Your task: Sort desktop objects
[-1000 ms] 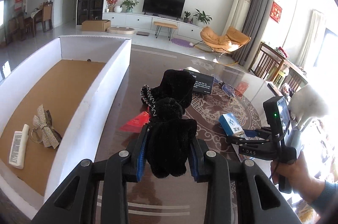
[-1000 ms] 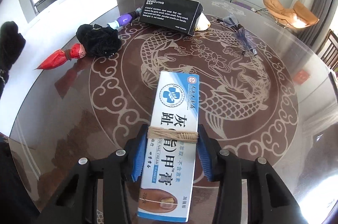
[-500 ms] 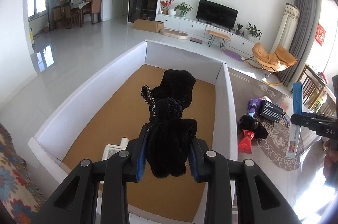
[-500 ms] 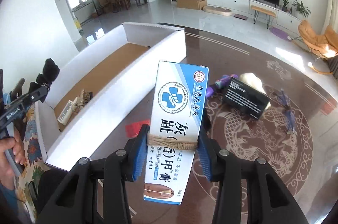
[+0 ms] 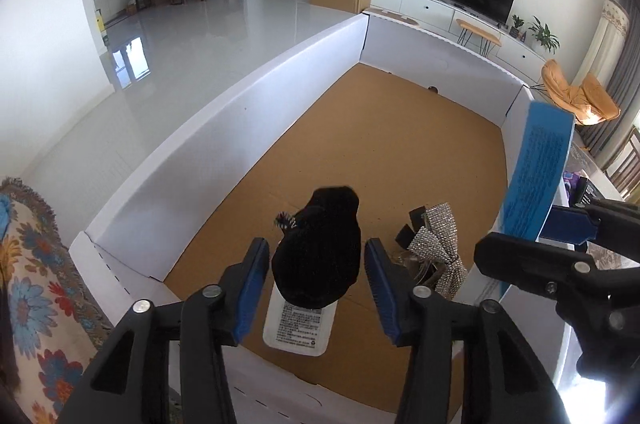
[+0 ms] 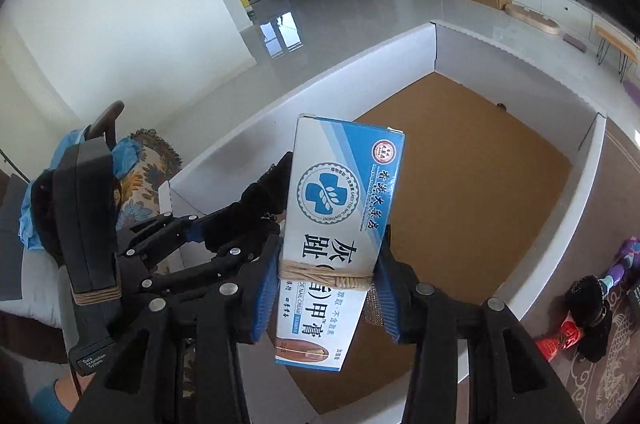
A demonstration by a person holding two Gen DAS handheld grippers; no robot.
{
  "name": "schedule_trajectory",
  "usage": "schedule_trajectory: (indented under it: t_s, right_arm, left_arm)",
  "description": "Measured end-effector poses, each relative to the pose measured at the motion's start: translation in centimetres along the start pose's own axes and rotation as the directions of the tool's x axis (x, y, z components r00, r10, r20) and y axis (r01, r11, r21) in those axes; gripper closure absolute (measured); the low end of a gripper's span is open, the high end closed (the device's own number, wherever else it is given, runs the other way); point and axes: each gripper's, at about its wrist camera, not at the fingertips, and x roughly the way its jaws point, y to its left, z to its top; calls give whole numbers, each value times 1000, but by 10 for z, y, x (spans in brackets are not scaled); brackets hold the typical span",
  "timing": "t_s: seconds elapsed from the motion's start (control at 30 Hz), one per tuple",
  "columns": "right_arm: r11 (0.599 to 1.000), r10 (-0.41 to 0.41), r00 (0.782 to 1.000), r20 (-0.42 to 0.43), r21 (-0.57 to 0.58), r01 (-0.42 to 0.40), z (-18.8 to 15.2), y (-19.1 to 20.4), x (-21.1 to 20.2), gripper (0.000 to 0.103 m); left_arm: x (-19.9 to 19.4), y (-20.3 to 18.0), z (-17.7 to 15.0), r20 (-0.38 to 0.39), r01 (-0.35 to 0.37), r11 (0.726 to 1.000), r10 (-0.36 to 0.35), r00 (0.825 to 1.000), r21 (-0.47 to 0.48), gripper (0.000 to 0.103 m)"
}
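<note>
My left gripper (image 5: 316,246) hangs over the near end of the white cardboard box (image 5: 224,128), and its jaws are opening. A black fluffy item (image 5: 318,252) sits between the blue pads with a gap on each side. It lies partly over a white tube (image 5: 298,328) on the box's brown floor. A rhinestone bow (image 5: 438,244) lies just to its right. My right gripper (image 6: 330,248) is shut on a blue-and-white ointment carton (image 6: 340,192) with a rubber band around it, held over the box's near right corner. The carton's blue side (image 5: 534,168) shows in the left wrist view.
A black pouch (image 6: 588,312), a red packet (image 6: 560,338) and a purple item (image 6: 624,256) lie on the dark patterned table (image 6: 612,376) right of the box. A floral cloth (image 5: 36,264) covers a seat at the left. The box's far half is bare brown board.
The left jaws have spread and let go of the black fluffy item, which now sits low in the box. Both grippers moved left; the carton now hangs over the box.
</note>
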Motion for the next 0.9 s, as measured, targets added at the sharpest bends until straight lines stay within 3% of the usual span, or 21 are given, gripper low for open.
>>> schedule_trajectory:
  t_s: [0.03, 0.1, 0.17, 0.2, 0.37, 0.43, 0.6, 0.73, 0.9]
  right_arm:
    - [1000, -13, 1000, -24, -6, 13, -2, 2, 10, 55]
    - [999, -42, 999, -29, -15, 41, -5, 4, 19, 27]
    - [996, -86, 996, 12, -19, 86, -8, 3, 16, 11]
    - [996, -83, 996, 33, -18, 84, -9, 1, 11, 9]
    - [992, -122, 980, 154, -14, 126, -23, -18, -28, 7]
    - [989, -145, 969, 201, 8, 147, -31, -31, -49, 1]
    - [971, -237, 934, 269, 69, 227, -71, -73, -88, 0]
    - [943, -330, 916, 227, 128, 308, -116, -118, -97, 0]
    - [886, -427, 900, 92, 241, 396, -193, -191, -102, 0]
  left_arm:
    - [1, 4, -1, 2, -19, 1000, 19, 1000, -14, 17]
    - [1, 11, -3, 34, -47, 998, 48, 998, -33, 14]
    - [0, 16, -5, 41, -47, 998, 49, 998, -45, 14]
    - [0, 17, -6, 44, -49, 998, 51, 998, -49, 14]
    - [-15, 11, -13, 96, -59, 997, 63, 993, -45, 13]
    - [-23, 3, -16, 122, -55, 998, 59, 991, -34, 13]
    - [-47, -22, -29, 178, -55, 998, 52, 983, 14, 13]
    - [-63, -43, -42, 199, -18, 999, 8, 980, 48, 13]
    - [-83, -79, -54, 216, 53, 993, -76, 974, 109, 13]
